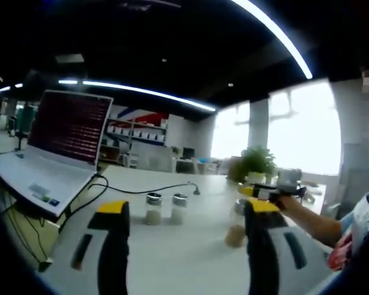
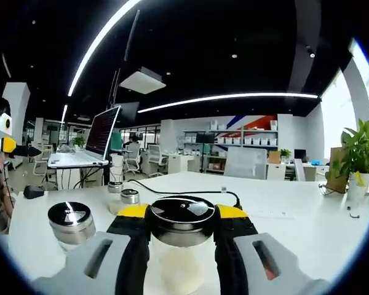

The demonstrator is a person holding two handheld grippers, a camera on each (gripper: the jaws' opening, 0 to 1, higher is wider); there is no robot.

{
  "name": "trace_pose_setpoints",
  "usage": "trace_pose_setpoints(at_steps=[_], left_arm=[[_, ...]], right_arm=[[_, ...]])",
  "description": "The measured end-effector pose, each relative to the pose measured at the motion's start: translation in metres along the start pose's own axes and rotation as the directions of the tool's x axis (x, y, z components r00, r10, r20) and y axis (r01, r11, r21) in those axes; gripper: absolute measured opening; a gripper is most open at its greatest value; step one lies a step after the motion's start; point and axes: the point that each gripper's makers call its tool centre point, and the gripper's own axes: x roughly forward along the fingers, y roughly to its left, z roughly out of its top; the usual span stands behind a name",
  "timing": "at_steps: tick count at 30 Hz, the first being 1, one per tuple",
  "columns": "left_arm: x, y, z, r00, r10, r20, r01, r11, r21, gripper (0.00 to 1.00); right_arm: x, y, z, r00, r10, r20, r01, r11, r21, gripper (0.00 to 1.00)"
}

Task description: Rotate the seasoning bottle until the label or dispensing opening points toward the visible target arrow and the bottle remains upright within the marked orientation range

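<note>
A clear glass seasoning bottle with a shiny metal lid and pale powder inside (image 2: 181, 236) is held upright between the yellow-tipped black jaws of the right gripper (image 2: 182, 246), which are closed against its sides just under the lid; such a grip presumably allows it to be twisted about its own axis without tipping. It stands on or just above the white bench (image 2: 295, 227); contact cannot be judged. No target arrow or label can be made out. A second lidded jar (image 2: 72, 222) is seen just beside it, and two more (image 2: 123, 195) stand further back. The left gripper (image 1: 184, 246) is held clear with its jaws wide apart and empty, above the bench, near an open white laptop (image 1: 55, 147).
</note>
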Motion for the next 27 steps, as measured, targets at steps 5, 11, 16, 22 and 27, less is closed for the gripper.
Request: trace_pose_setpoints(at_steps=[5, 11, 16, 22, 27], left_arm=[[-0.002, -0.001, 0.004, 1.000, 0.002, 0.013, -0.002, 1.000, -0.001, 0.81], [-0.003, -0.002, 0.004, 1.000, 0.005, 0.015, -0.005, 1.000, 0.005, 0.81], [-0.002, -0.003, 0.003, 1.000, 0.001, 0.013, -0.001, 1.000, 0.003, 0.81], [-0.003, -0.002, 0.004, 1.000, 0.004, 0.016, -0.004, 1.000, 0.002, 0.81], [-0.003, -0.002, 0.003, 1.000, 0.005, 0.011, -0.005, 1.000, 0.005, 0.81]], right_arm=[[-0.017, 0.016, 0.009, 0.999, 0.037, 0.023, -0.036, 0.999, -0.018, 0.39], [-0.037, 0.028, 0.013, 0.997, 0.060, 0.039, -0.060, 0.998, -0.011, 0.39], [-0.048, 0.036, 0.008, 0.997, 0.075, 0.036, -0.075, 0.997, -0.001, 0.39], [-0.055, 0.039, -0.008, 0.997, 0.081, 0.015, -0.081, 0.997, 0.011, 0.39], [-0.058, 0.044, -0.014, 0.996, 0.084, 0.014, -0.084, 0.996, -0.007, 0.39]])
